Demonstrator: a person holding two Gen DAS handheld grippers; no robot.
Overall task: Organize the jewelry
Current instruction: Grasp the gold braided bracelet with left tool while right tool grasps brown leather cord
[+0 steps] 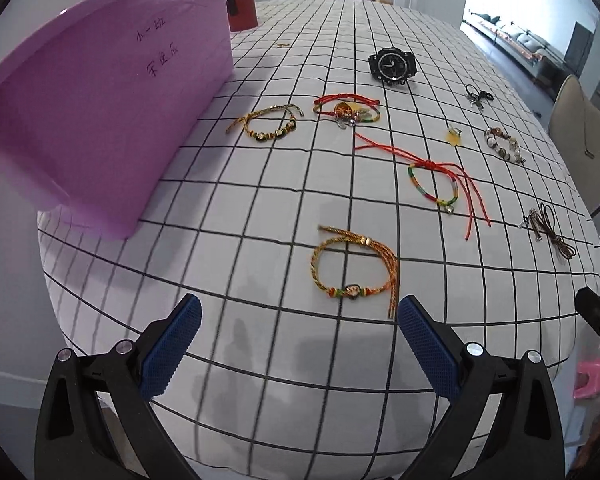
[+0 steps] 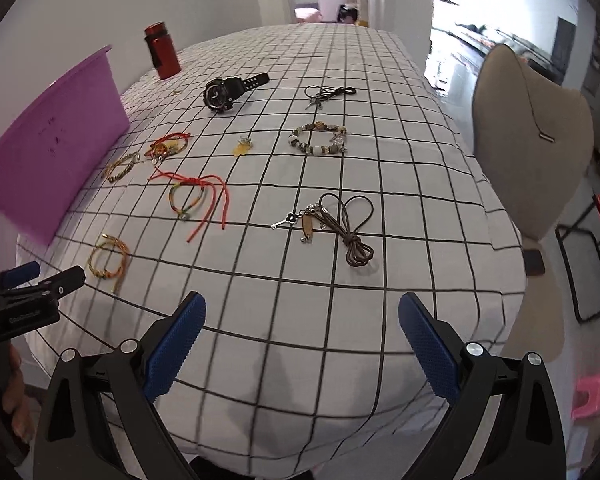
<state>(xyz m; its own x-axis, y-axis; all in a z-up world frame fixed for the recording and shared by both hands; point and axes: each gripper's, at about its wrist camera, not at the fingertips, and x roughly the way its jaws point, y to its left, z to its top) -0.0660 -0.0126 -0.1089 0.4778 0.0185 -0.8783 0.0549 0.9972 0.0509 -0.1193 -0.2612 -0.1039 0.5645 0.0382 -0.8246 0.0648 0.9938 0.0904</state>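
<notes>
Jewelry lies spread over a table with a checked cloth [image 2: 340,60]. Nearest the left gripper [image 1: 299,322] is a gold braided bracelet [image 1: 354,268], flat on the cloth just beyond the fingertips, its loose tassel ends trailing toward the near edge. Farther out lies a rainbow bracelet with red cords [image 1: 436,184], the cords running near-right. Beyond it are a red cord bracelet with charms [image 1: 346,110] and, to its left, a second gold beaded bracelet [image 1: 270,126]. A black watch [image 2: 230,88] lies at the far side, strap stretched to the right. On the right are a stone bead bracelet [image 2: 318,138] and a brown cord necklace with a key charm [image 2: 340,220], its long axis running near to far.

A purple tub [image 1: 100,92] stands at the left; its inside is hidden. A red bottle [image 2: 162,52] stands upright behind it.

Both grippers are spread wide and hold nothing; the right gripper [image 2: 302,322] hangs over the near edge.
</notes>
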